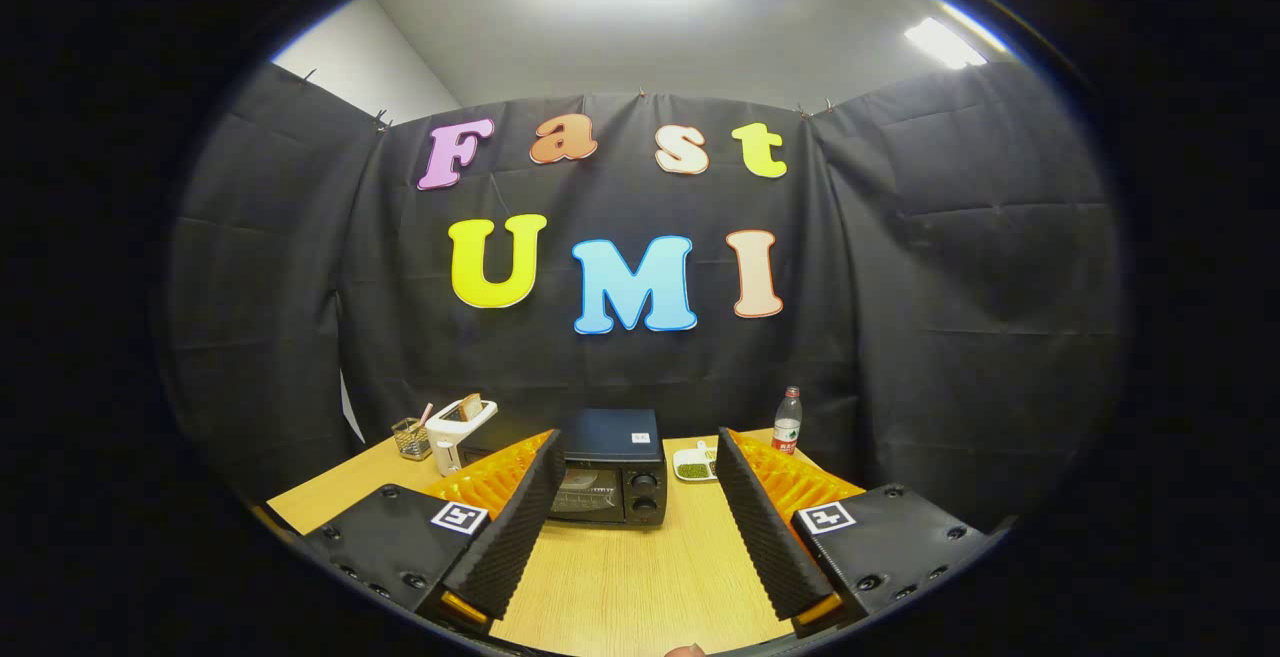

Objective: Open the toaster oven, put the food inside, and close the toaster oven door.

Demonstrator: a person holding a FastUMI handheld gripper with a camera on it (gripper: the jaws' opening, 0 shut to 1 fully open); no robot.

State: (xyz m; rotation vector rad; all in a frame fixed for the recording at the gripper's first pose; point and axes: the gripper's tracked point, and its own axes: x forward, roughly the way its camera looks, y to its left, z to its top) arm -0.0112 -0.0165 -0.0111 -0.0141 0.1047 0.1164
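A black toaster oven (612, 477) stands on the wooden table (640, 577) beyond my fingers, its glass door shut and two knobs on its right side. Just right of the oven sits a small white dish (693, 466) holding green food. My gripper (636, 462) is open, held well back from the oven above the table. The left finger partly covers the oven's left side, and nothing is between the fingers.
A white pop-up toaster (458, 427) with a slice of bread stands left of the oven, with a wire holder (410, 438) beside it. A plastic bottle (787, 421) stands at the back right. Black cloth walls close in the table.
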